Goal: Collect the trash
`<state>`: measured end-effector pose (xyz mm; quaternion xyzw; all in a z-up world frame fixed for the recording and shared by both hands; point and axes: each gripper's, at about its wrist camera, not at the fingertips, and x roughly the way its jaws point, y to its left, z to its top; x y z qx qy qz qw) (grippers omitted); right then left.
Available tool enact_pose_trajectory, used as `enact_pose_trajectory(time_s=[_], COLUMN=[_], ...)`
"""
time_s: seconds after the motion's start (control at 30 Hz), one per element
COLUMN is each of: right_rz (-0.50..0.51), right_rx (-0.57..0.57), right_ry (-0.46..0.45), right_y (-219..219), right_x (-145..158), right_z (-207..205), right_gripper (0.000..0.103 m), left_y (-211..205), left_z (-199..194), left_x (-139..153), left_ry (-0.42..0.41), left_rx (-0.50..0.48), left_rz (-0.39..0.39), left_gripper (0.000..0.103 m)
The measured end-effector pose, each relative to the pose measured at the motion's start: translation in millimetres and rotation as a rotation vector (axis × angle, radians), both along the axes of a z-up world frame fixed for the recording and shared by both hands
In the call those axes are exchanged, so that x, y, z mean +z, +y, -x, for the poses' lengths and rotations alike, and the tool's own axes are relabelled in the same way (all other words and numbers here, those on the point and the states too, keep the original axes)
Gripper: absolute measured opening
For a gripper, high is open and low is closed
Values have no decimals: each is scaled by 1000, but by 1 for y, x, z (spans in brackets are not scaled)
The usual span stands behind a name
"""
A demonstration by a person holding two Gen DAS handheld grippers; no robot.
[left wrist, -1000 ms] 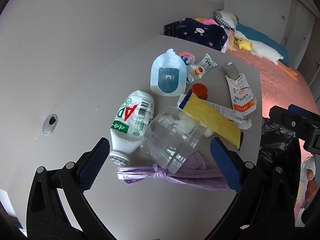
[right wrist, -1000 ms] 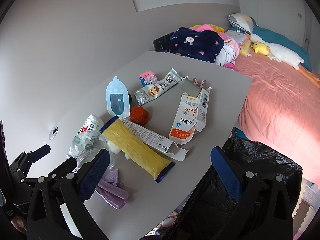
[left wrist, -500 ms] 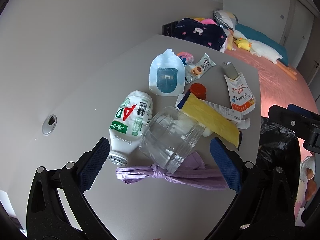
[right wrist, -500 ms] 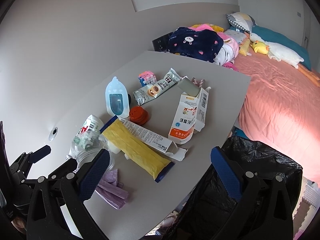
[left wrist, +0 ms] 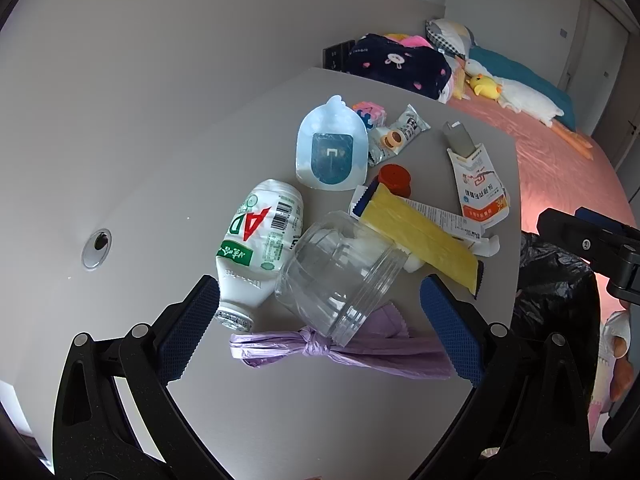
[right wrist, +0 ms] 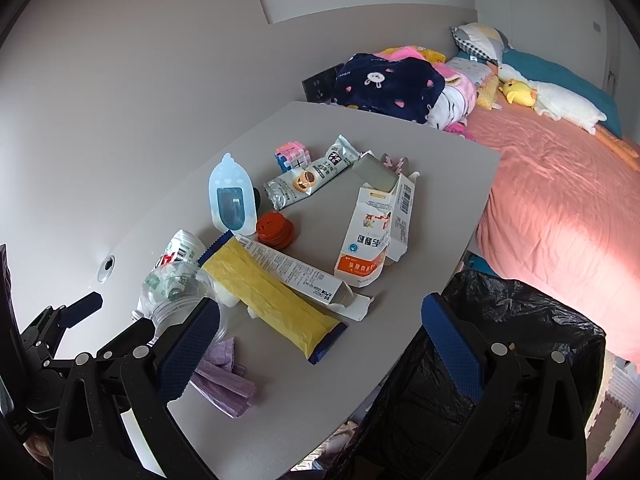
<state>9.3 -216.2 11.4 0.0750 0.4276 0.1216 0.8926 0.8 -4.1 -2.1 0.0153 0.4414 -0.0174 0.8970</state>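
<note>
We hover our left claw (left wrist: 320, 316), spread wide and empty, over the clear ribbed plastic jar (left wrist: 338, 270) lying on the grey bench (left wrist: 320, 408). Right claw (right wrist: 320, 344) gapes empty above the black bin bag (right wrist: 520, 320). Next, probably: drop, straddle the jar, squeeze.

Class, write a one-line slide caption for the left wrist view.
Open left tool poised over a tipped clear plastic jar among litter on a grey table.

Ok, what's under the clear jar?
The clear jar lies tipped with its rim on the purple bag roll. Something white pokes out by its right side; what that is stays hidden by the jar and the yellow packet.
</note>
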Motion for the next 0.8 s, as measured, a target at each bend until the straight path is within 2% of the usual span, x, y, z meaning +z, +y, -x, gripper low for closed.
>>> enact_pose_trajectory(time_s=[0.6, 0.8], right_rz=[2, 3], right_rx=[2, 14], right_ry=[4, 12], right_y=[3, 4], right_x=[-4, -10], right_z=[-1, -2], right_gripper=[101, 101], left_y=[1, 2], left_z=[-2, -7], left_x=[-6, -10], left_ry=[18, 14], left_rx=[-2, -37], left_rz=[13, 13], left_gripper=[97, 97])
